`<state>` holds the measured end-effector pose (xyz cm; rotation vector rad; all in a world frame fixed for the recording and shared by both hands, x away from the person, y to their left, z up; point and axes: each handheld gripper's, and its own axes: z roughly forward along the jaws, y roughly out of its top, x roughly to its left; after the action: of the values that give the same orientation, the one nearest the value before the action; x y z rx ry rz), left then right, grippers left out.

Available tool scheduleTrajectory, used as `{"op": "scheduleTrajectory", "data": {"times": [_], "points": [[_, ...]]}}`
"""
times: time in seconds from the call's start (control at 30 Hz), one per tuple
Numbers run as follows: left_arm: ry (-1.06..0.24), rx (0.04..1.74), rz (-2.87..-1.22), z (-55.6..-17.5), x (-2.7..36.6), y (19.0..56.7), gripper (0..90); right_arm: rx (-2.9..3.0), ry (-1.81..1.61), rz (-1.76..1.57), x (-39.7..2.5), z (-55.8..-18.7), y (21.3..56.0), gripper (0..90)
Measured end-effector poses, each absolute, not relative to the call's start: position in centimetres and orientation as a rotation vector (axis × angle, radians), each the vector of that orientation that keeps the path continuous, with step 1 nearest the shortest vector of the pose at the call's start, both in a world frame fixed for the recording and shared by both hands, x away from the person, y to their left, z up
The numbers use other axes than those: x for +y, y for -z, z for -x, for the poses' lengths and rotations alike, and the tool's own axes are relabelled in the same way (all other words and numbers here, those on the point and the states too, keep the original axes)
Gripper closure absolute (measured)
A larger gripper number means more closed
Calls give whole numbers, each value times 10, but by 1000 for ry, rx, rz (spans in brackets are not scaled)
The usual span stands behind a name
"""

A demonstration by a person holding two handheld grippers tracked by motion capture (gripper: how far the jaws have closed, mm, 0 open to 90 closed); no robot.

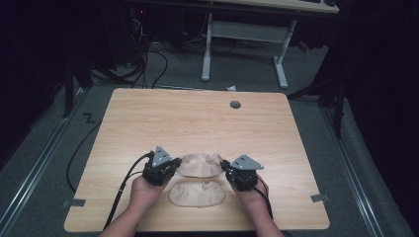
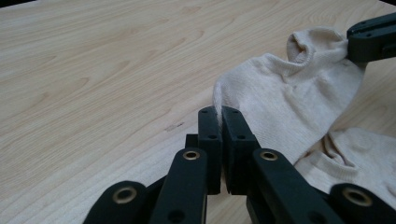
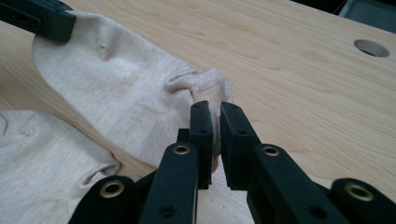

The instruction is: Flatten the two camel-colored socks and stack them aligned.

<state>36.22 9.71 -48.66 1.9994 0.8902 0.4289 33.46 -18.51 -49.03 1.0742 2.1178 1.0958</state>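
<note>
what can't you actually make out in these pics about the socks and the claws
- High view: where each claw meets the far sock is hidden under the left claw and right claw bodies.
- Left gripper view: the near sock is cut off by the right edge.
- Right gripper view: the far sock's cuff behind the closed jaws is hidden by them.

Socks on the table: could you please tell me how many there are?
2. One sock is stretched between the left gripper and right gripper, each clamped on an end; the other sock lies flat nearer the person.
</note>
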Motion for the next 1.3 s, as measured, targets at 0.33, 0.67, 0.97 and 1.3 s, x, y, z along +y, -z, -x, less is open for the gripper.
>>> {"op": "scheduleTrajectory", "data": {"times": [0.33,0.67,0.97,1.3], "points": [[-423,862,-2052,-350,98,484,871,2123,-1071,-1050,-191,-319,489,839],[-383,851,-2096,-323,108,483,872,2192,-1064,-994,-189,-292,492,838],[-347,835,-2178,-298,112,494,871,2272,-1029,-968,-187,-272,501,837],[-348,861,-2245,-302,113,509,866,2324,-990,-974,-182,-270,512,817]]}}
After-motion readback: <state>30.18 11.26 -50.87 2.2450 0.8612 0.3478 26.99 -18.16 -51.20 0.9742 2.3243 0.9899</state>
